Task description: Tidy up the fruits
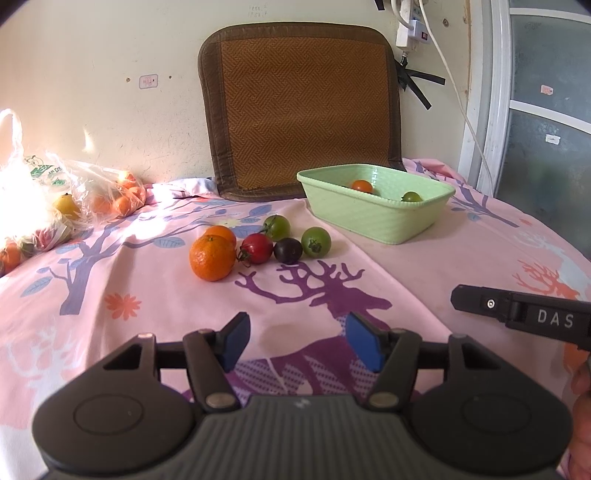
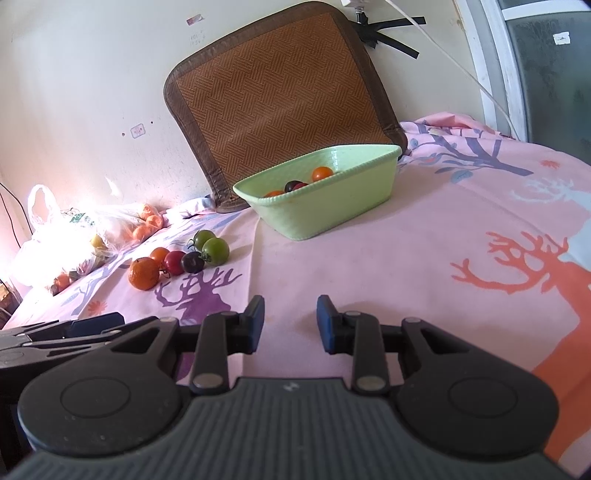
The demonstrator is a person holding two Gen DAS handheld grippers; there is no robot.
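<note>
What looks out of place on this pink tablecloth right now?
A loose cluster of fruit, from the large orange mandarin to the green tomato, lies on the cloth beside the pale green plastic basket. Nothing looks spilled or damaged.

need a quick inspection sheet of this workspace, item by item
surface: pink deer-print cloth, lightly wrinkled
job's things: six loose fruits clustered on the cloth; green basket to their right holds several more
clutter: plastic bag of fruit at far left, in sun glare
grippers: left gripper and right gripper both low over the cloth, jaws apart, empty
cables: white cord hanging from a power strip on the wall
surroundings: woven mat leaning on the wall; glass door at right
</note>
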